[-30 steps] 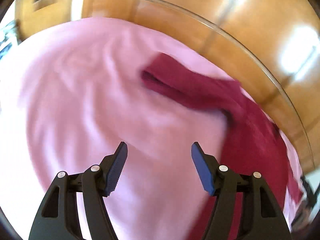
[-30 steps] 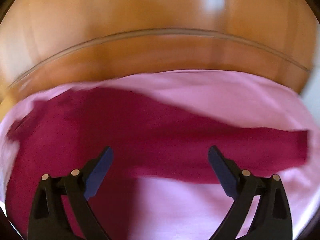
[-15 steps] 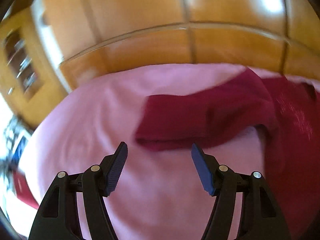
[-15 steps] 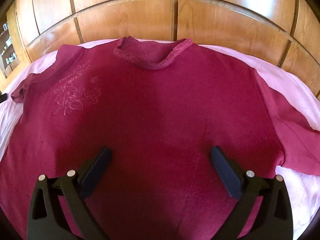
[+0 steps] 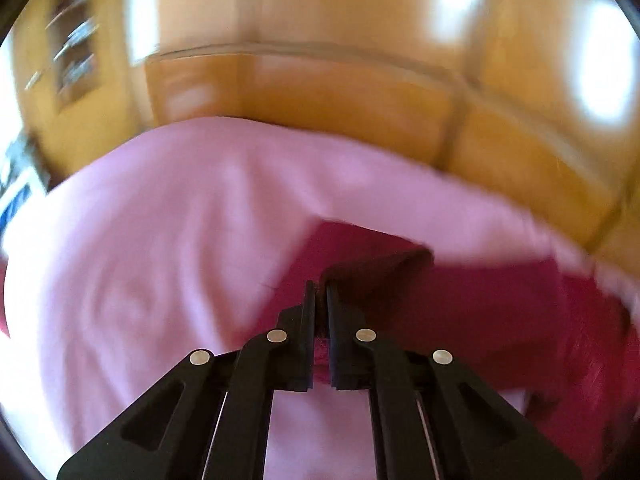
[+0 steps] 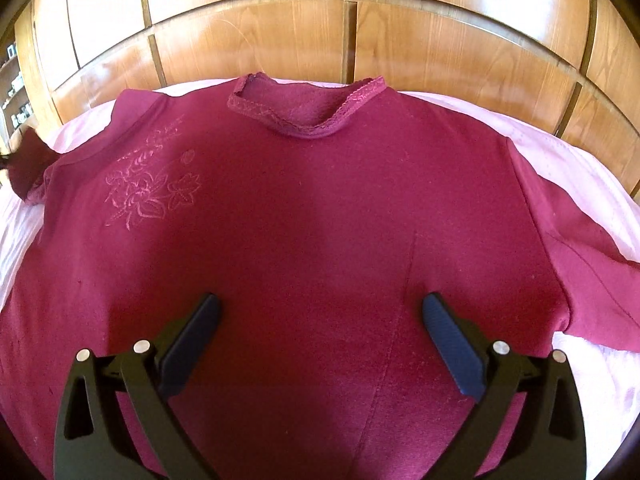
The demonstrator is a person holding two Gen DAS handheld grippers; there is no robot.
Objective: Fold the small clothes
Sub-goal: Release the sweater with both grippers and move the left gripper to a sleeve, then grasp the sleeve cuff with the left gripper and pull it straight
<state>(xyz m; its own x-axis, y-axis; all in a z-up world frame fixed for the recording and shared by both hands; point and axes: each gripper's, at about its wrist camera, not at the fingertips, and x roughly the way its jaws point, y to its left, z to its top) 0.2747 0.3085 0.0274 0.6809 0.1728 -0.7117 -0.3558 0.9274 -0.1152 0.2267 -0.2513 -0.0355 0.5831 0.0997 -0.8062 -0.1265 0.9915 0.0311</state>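
Observation:
A maroon long-sleeved top (image 6: 304,216) lies spread flat on a pink sheet (image 6: 576,164), collar (image 6: 308,110) at the far side, a floral print on its left chest. My right gripper (image 6: 320,312) is open and empty, hovering over the lower middle of the top. My left gripper (image 5: 319,292) is shut on the end of the top's left sleeve (image 5: 376,264), which is lifted and folded over; the view is blurred. The sleeve end also shows at the far left of the right wrist view (image 6: 28,160).
The pink sheet (image 5: 160,240) covers the bed. Wooden panelling (image 6: 360,20) runs along the far edge, close behind the collar. Shelves (image 5: 72,52) show at the far left. The right sleeve (image 6: 580,264) lies out to the right.
My left gripper has moved onto the sleeve end and shut on it; it was open before. My right gripper has stayed open and settled over the top's lower middle.

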